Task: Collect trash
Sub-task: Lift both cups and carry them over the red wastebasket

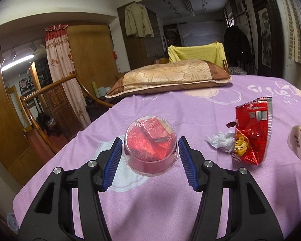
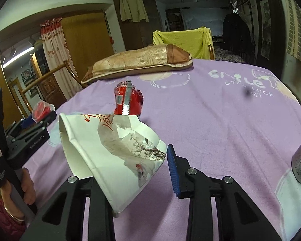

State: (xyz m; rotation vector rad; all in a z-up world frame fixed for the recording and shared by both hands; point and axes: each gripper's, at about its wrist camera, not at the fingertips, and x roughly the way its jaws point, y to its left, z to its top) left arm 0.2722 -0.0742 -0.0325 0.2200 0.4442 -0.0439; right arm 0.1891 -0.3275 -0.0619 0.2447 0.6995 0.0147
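So the right gripper (image 2: pixel 130 160) is clamped down on a crumpled paper cup (image 2: pixel 110 150), squashed flat between the pads. Only the blue right pad shows; the left one is hidden behind the paper. The cup's long axis runs from its base at about 6 o'clock, low by the fingers, up to its open mouth at about 10 o'clock, so it's tilted over, mouth pointing up and left. It's off the purple bedsheet (image 2: pixel 210 120), carried in the air.

The left gripper (image 1: pixel 149 154) is gripping a clear plastic cup (image 1: pixel 150 148) with red foil wrappers stuffed inside. It's turned bottom-toward-camera, blue pads on either side at 9 and 3 o'clock. There's a sliver of a gap at the right pad, but the cup is hanging clear of the sheet, so I'd call it held.

What's left on the bed: a red snack bag (image 1: pixel 250 132) standing up at roughly 2 o'clock from the left gripper, with a scrunched bit of white plastic (image 1: pixel 222 140) touching its left side. From the right wrist view the same red bag (image 2: pixel 128 100) sits at 12 o'clock, just beyond the paper cup's mouth.

My guess is the bag is about equally reachable, but both grippers are full, so something has to be dumped first. No bin visible anywhere.
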